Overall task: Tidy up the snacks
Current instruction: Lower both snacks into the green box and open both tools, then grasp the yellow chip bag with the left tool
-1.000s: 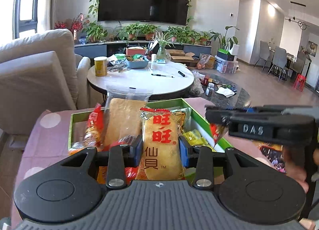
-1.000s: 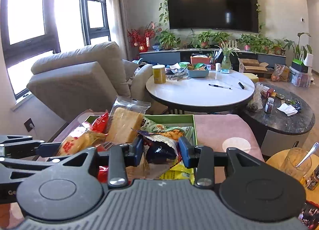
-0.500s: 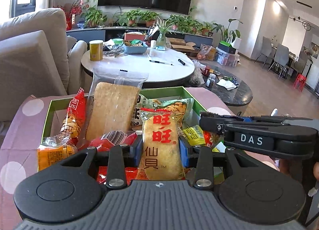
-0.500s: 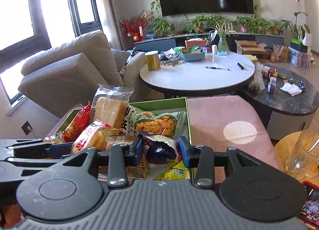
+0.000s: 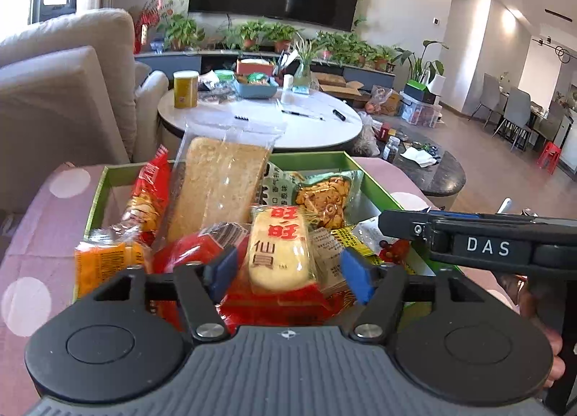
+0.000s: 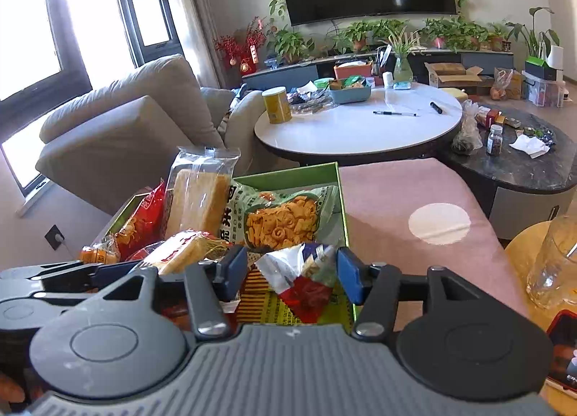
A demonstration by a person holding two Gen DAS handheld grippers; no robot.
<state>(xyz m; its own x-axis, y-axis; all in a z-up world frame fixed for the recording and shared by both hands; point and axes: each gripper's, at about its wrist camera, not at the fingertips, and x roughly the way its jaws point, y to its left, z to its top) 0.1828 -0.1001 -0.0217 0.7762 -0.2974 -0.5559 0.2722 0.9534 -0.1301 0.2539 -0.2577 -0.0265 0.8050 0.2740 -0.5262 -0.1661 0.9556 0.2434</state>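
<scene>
A green box [image 5: 375, 181] full of snack packets sits on a pink dotted cloth. My left gripper [image 5: 288, 273] is open above it; the yellow rice-cracker packet [image 5: 277, 250] lies between its pads on the pile, released. My right gripper [image 6: 292, 271] is open too; a small red, white and blue packet [image 6: 303, 279] lies between its pads in the box [image 6: 324, 172]. A wrapped bread slice [image 5: 220, 181] stands at the box's back, next to a green bag of orange snacks [image 6: 285, 221]. The right gripper shows from the side in the left wrist view [image 5: 389, 226].
A pink cloth [image 6: 414, 206] with white dots covers the surface right of the box. A glass [image 6: 555, 261] stands on a wooden board at the right. A round white table [image 6: 360, 123], a dark side table [image 6: 523, 167] and a beige sofa [image 6: 126, 127] lie beyond.
Both grippers have opened and let go of their packets, which now lie in the box. Both cameras have tilted down and moved closer over the box.
</scene>
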